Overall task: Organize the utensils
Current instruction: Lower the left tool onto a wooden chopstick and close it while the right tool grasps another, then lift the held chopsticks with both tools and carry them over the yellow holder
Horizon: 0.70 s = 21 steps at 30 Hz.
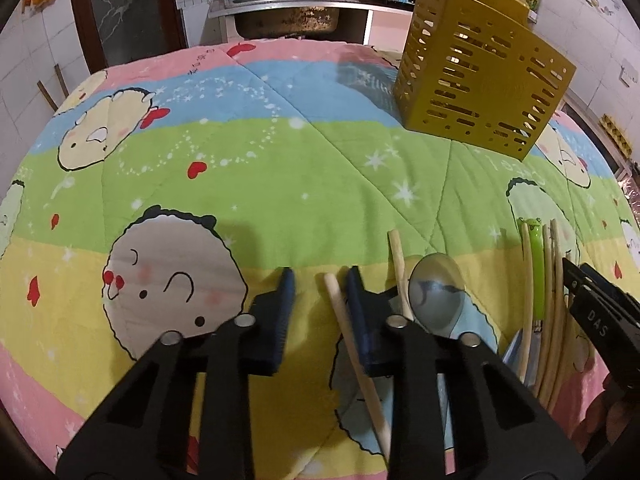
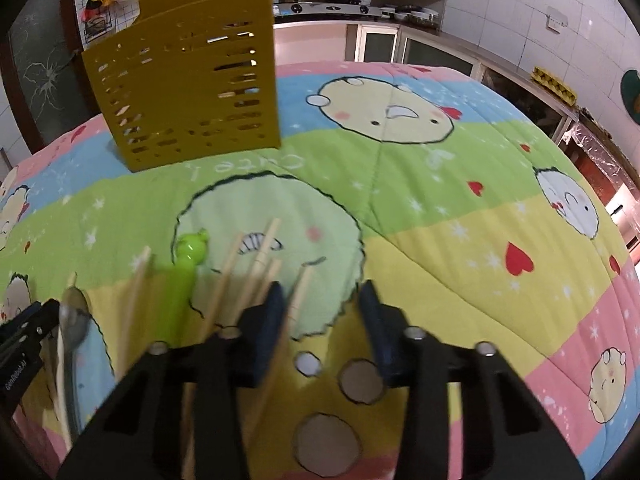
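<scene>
A quilt (image 1: 280, 152) covers the desk, and a slotted utensil holder (image 1: 480, 92) stands upright on its far side. Nearer, a spoon (image 1: 436, 292) lies on the quilt between a pair of chopsticks (image 1: 352, 344) to its left and a bundle of chopsticks (image 1: 556, 304) to its right. Behind the desk stands a sink (image 1: 288, 20), with a stove (image 2: 328, 8) to its right.

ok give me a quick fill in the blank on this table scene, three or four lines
1. The slotted utensil holder is coloured ____.
2. The utensil with the frog-shaped green handle lies among wooden ____.
3. In the left wrist view, the metal ____ lies just right of the left gripper, bowl pointing away from the camera.
4. Everything rests on a cartoon-printed ____.

Missing words: yellow; chopsticks; spoon; quilt
</scene>
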Motion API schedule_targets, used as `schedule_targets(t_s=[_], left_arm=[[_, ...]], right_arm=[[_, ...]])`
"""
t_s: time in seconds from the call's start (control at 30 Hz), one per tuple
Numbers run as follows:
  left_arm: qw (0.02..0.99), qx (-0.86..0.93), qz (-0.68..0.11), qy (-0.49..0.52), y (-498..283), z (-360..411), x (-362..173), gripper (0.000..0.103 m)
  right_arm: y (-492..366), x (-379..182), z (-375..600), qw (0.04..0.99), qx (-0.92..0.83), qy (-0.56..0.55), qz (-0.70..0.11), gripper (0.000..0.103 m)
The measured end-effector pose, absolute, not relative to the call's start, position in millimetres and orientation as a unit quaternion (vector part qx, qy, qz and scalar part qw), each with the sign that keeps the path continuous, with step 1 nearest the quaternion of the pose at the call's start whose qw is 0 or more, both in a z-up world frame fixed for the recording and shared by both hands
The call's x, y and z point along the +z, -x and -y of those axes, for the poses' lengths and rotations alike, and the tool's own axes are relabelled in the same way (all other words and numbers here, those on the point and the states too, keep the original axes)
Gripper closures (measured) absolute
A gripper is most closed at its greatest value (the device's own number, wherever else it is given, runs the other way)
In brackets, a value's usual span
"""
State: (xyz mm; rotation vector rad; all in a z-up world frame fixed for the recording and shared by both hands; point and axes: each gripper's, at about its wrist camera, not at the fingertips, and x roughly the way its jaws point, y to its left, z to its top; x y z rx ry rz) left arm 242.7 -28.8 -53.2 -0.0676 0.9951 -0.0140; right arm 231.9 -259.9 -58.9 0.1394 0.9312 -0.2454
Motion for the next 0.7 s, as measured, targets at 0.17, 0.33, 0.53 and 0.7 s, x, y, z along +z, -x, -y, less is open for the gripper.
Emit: schedule_targets(t_s=[0.17, 0.33, 0.53, 0.7], left_arm=[[0.87, -0.017, -0.49, 0.052, -252, 26, -52, 0.095], [0.871, -0.019, -0.488, 0.051, -256, 29, -53, 0.095], [0.873, -0.033, -0.482, 0.067, -257, 27, -48, 0.096], [0.887, -0.048, -0.455, 0.06, -254, 32, -33, 0.096]], right_arm=[[-246, -58, 258, 0.881, -0.11, -0.08, -0.453, 0.092], [-248, -57, 263, 0.883, -0.1, -0.094, -0.448, 0.094], [-240, -47, 273, 0.891, -0.086, -0.111, -0.432, 0.097], [-236, -31, 285, 0.901, -0.073, -0.123, -0.409, 0.097]])
